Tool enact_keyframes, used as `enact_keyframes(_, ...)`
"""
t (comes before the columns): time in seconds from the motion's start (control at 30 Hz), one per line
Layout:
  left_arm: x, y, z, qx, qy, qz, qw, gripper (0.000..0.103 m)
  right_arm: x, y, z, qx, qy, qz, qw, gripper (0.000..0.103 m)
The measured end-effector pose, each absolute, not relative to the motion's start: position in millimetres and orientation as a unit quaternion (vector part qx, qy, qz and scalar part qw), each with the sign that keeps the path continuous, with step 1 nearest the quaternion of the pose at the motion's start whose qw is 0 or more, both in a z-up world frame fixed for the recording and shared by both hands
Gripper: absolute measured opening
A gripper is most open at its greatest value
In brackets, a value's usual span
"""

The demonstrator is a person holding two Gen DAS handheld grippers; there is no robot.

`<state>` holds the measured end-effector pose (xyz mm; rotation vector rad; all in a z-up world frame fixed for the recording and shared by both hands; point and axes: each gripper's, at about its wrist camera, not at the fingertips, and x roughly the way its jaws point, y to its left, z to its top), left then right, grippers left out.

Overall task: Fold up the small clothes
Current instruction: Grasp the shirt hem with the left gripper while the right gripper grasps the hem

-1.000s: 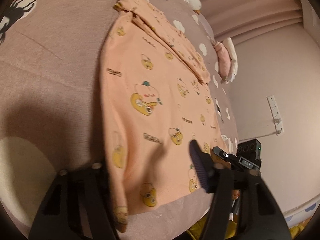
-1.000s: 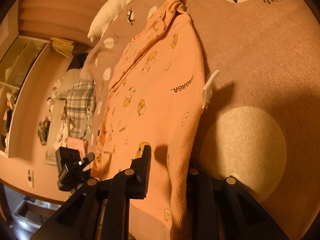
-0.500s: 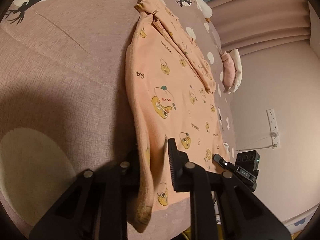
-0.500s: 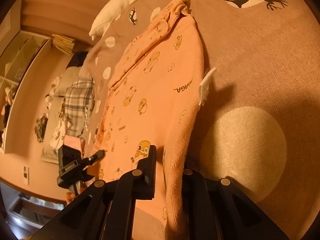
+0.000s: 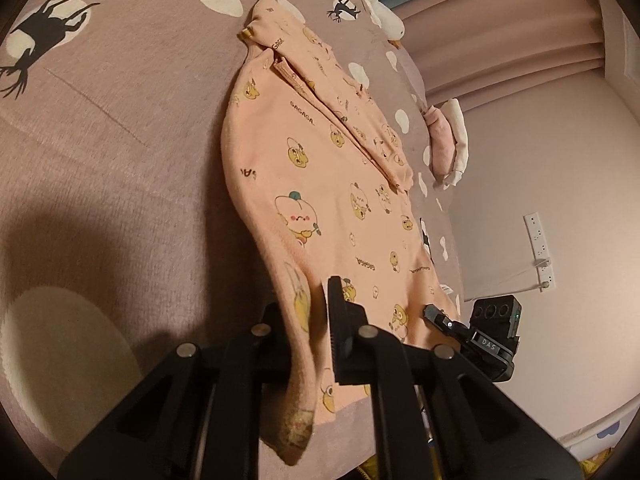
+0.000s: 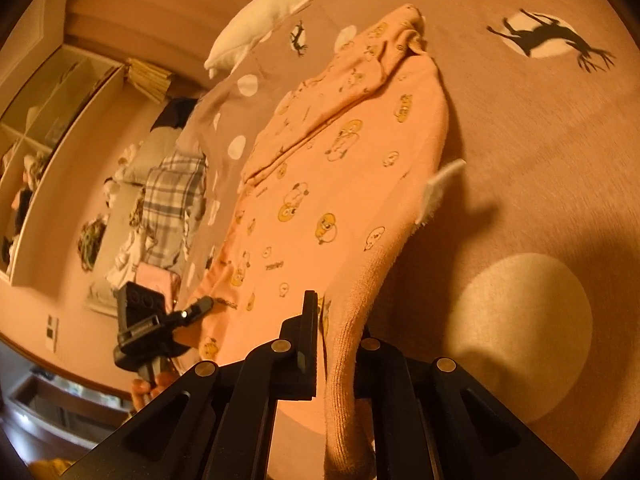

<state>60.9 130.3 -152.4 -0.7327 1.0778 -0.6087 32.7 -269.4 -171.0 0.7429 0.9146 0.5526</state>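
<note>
A small peach shirt [image 5: 320, 184] with yellow cartoon prints lies on a mauve bedspread [image 5: 100, 140], a sleeve folded across its far part. My left gripper [image 5: 310, 312] is shut on the shirt's near hem corner and lifts that edge. In the right wrist view the same shirt [image 6: 340, 184] shows a white label [image 6: 438, 190] at its side seam. My right gripper [image 6: 340, 320] is shut on the other hem corner, with the ribbed hem hanging between its fingers. Each gripper appears in the other's view, left [image 6: 148, 320] and right [image 5: 480, 332].
The bedspread has white spots and black deer prints [image 6: 548, 38]. A white pillow [image 6: 260, 12] lies at the head. A pink and white folded cloth [image 5: 448, 140] sits at the bed edge. A plaid garment [image 6: 172, 196] and shelves [image 6: 44, 120] lie beyond. A wall socket strip [image 5: 540, 248] is on the wall.
Both grippers have closed on the hem corners, the left from wide open, and raised them, so the near edge of the shirt now lifts off the bedspread.
</note>
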Motion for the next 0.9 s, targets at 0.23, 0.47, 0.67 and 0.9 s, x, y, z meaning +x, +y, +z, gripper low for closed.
enact_keyframes(0.23, 65, 125, -144, -0.327, 0.481, -0.295, 0.758, 0.009, 36, -258, -159, 0.319, 0.423, 0.264, 0.806, 0.01)
enact_keyframes(0.47, 72, 121, -129, -0.318, 0.466, -0.311, 0.765, 0.009, 40, -232, -134, 0.282, 0.41, 0.279, 0.821, 0.006)
enact_keyframes(0.67, 81, 119, -115, -0.309, 0.448, -0.312, 0.778, 0.006, 49, -221, -113, 0.274, 0.382, 0.286, 0.835, 0.005)
enact_keyframes(0.9, 99, 119, -87, -0.299, 0.423, -0.325, 0.792, 0.006, 63, -229, -87, 0.296, 0.332, 0.294, 0.846, 0.005)
